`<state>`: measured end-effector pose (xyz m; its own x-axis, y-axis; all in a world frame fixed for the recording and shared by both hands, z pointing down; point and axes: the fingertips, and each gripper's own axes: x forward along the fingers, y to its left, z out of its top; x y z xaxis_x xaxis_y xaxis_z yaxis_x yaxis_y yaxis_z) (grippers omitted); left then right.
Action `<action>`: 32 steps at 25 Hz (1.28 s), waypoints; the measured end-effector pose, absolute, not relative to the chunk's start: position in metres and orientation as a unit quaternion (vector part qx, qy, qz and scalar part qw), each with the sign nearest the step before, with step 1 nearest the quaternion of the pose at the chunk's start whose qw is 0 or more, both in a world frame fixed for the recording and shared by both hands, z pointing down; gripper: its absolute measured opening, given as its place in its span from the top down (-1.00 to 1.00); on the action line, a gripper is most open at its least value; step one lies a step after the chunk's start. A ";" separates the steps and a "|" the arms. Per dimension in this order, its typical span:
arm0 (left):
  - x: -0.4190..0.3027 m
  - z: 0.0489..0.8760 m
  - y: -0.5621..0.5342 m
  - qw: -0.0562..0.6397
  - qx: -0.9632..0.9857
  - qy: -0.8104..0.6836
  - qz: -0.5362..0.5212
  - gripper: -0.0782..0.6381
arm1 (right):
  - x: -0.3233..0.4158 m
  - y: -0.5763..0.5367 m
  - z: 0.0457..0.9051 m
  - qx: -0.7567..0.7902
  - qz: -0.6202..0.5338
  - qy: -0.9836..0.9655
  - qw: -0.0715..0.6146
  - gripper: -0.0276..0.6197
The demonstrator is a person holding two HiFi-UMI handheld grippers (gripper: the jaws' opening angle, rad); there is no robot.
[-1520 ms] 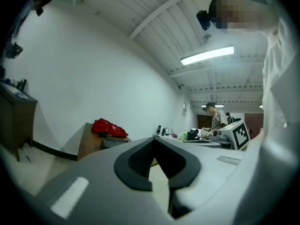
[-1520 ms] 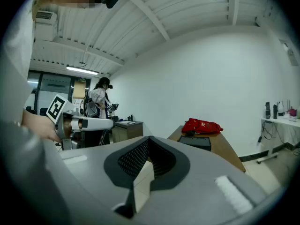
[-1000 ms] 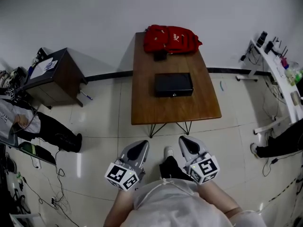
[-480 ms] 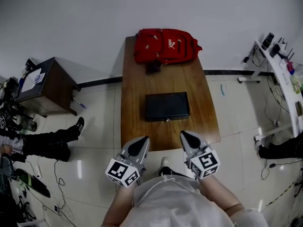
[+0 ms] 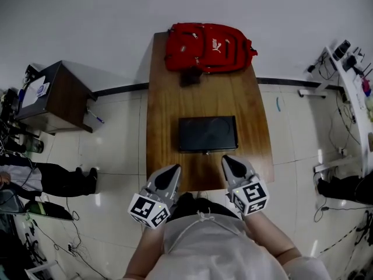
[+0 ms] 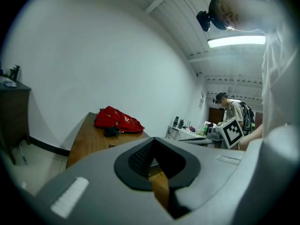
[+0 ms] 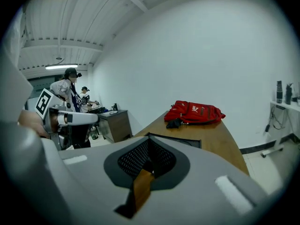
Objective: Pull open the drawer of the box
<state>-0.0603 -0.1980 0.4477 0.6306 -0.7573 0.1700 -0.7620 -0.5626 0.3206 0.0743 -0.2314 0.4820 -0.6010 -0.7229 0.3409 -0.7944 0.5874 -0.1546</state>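
Note:
A flat black box (image 5: 207,134) lies in the middle of a brown wooden table (image 5: 163,109); its drawer front faces me and looks closed. My left gripper (image 5: 173,170) hangs over the table's near edge, left of the box and clear of it, jaws shut and empty. My right gripper (image 5: 228,160) hovers just in front of the box's near right corner, also shut on nothing. In the right gripper view the box (image 7: 178,139) shows beyond the closed right gripper (image 7: 146,167). The left gripper view shows the left gripper (image 6: 157,167) with its jaws together over the tabletop.
A red backpack (image 5: 208,39) lies at the table's far end with a small dark item (image 5: 189,77) in front of it. A dark cabinet (image 5: 49,95) stands left, a white desk (image 5: 349,69) right. A person's legs (image 5: 52,179) stretch across the floor at left.
I have come up to the table: the box and table edge now lie right at my grippers, where earlier floor separated them. Both grippers stay shut.

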 end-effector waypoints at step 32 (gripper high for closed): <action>-0.080 0.552 -0.236 0.287 0.884 -0.365 0.059 0.76 | 0.039 -0.261 0.653 0.445 0.375 -0.781 0.229 0.66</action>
<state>-0.0803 -0.2358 0.5525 0.7272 -0.6105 0.3137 -0.6783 -0.5691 0.4649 0.0394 -0.2610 0.6535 -0.5000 -0.5228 0.6905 -0.8657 0.3233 -0.3821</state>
